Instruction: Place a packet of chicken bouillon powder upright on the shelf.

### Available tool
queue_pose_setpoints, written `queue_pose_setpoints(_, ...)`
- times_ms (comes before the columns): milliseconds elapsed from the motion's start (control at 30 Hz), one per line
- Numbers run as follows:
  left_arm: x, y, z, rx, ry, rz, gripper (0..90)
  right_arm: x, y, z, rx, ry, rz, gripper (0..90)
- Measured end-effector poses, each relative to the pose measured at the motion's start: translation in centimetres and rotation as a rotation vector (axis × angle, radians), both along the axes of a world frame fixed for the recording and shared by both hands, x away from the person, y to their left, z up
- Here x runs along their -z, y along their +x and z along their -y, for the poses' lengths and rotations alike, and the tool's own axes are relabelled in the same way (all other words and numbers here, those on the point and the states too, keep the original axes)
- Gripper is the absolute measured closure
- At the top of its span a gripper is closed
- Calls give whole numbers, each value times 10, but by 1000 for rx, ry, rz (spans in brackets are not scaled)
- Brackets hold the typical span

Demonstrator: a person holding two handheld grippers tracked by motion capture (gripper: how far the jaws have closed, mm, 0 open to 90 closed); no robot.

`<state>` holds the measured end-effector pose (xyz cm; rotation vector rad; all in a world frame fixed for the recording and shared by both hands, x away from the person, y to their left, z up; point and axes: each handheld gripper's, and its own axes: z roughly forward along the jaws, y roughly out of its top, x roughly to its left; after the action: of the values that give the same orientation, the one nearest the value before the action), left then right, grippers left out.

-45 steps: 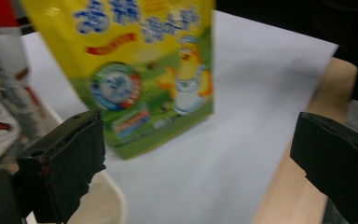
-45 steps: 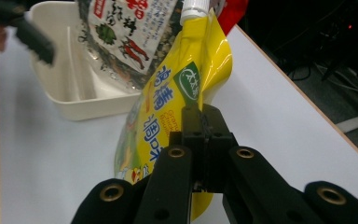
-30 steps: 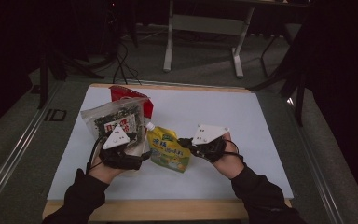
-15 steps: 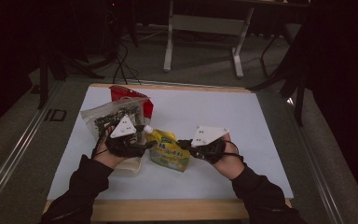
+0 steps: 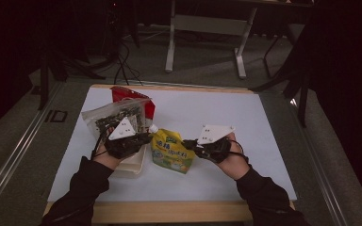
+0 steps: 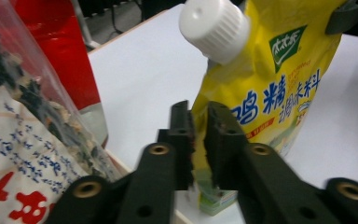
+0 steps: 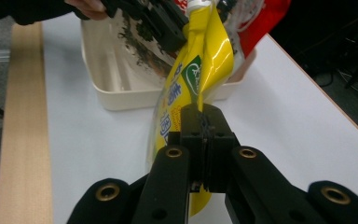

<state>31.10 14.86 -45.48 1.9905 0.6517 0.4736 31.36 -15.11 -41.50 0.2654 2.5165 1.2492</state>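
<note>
Pouch, yellow w/ white cap, is now pinched by both grippers above the table: left gripper has just been closing and its jaws clamp 1 edge below the cap, right gripper jaws pressed on the opposite edge. Judging by this, grasp is done and moving it to the tray beside the left jaws is left. Both hands are held low, jaws pointing inward at each other.

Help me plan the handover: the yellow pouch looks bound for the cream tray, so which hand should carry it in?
Probably left. The left claw is clamped on the yellow pouch right beside the cream tray; the right claw grips the pouch's far edge.
</note>
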Motion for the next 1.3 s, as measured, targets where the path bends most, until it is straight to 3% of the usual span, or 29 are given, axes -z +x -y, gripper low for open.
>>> queue_pose_setpoints(200, 0, -1, 2, -7, 5, 12, 900, 1, 2, 3, 15, 9, -9, 873)
queue_pose_setpoints(300, 1, -1, 1, -3, 0, 17, 900, 1, 3, 3, 25, 12, -8, 826)
queue_pose_setpoints(567, 3, -2, -2, -1, -19, 23, 900, -2, 11, 11, 111, 73, -6, 418)
queue_pose_setpoints(767, 3, -5, -2, -3, -13, 27, 900, 1, 19, 16, 203, 107, 20, 281)
queue_pose_setpoints(900, 2, -5, -2, -2, -7, 24, 900, 6, 29, 18, 216, 115, -17, 266)
queue_pose_setpoints(1000, 2, -5, -2, -2, -3, 25, 900, 10, 33, 16, 190, 102, -46, 258)
queue_pose_setpoints(1033, 2, -4, -2, -5, -5, 23, 900, 16, 36, 14, 159, 88, -84, 263)
queue_pose_setpoints(1133, 1, -4, -2, -6, -2, 23, 900, 22, 37, 10, 139, 67, -104, 329)
queue_pose_setpoints(1300, 1, -4, -2, -5, -3, 20, 900, 27, 38, 6, 93, 35, -111, 541)
